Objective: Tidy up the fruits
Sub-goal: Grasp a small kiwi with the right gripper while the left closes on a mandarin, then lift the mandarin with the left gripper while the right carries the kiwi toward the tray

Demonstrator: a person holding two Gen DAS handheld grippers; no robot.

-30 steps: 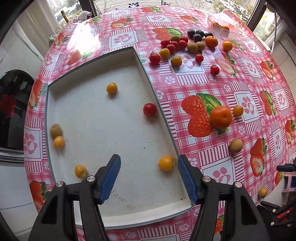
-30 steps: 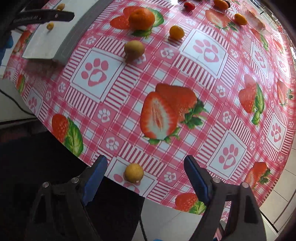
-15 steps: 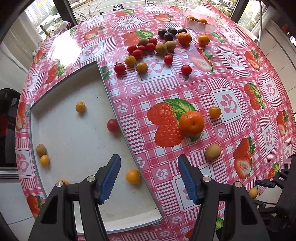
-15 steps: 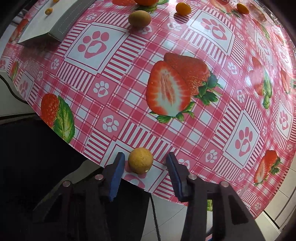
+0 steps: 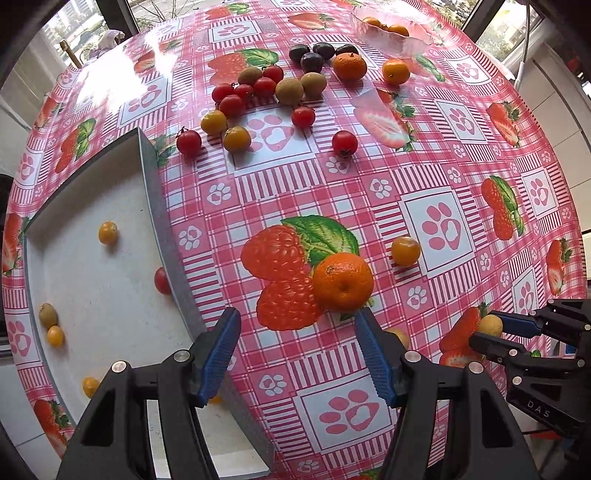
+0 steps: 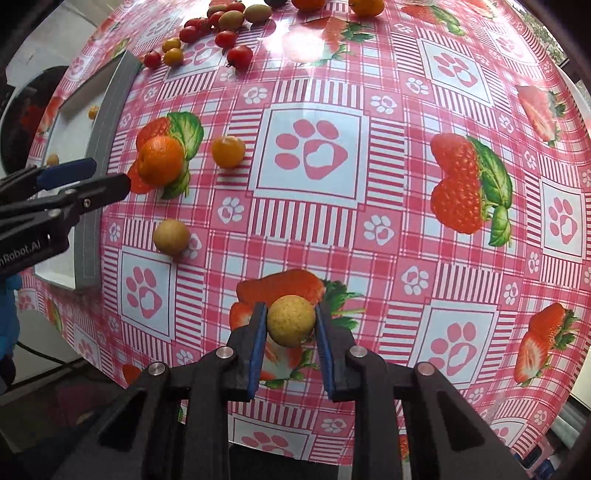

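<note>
My right gripper (image 6: 290, 317) is shut on a small tan round fruit (image 6: 291, 320) and holds it above the table's near edge; it also shows in the left wrist view (image 5: 489, 326). My left gripper (image 5: 297, 334) is open and empty, just in front of a mandarin (image 5: 342, 282) that lies on the tablecloth. A white tray (image 5: 88, 291) at the left holds several small fruits. Another tan fruit (image 6: 171, 236) and a small orange fruit (image 6: 228, 151) lie loose near the mandarin (image 6: 161, 160).
A cluster of cherry tomatoes, kiwis, dark plums and mandarins (image 5: 280, 88) lies at the far side of the round table. A clear glass bowl (image 5: 391, 31) with orange fruit stands at the back. The table edge (image 6: 207, 410) is close below my right gripper.
My right gripper closed on the tan fruit at the table edge and lifted it inward. My left gripper moved right from over the tray to the mandarin.
</note>
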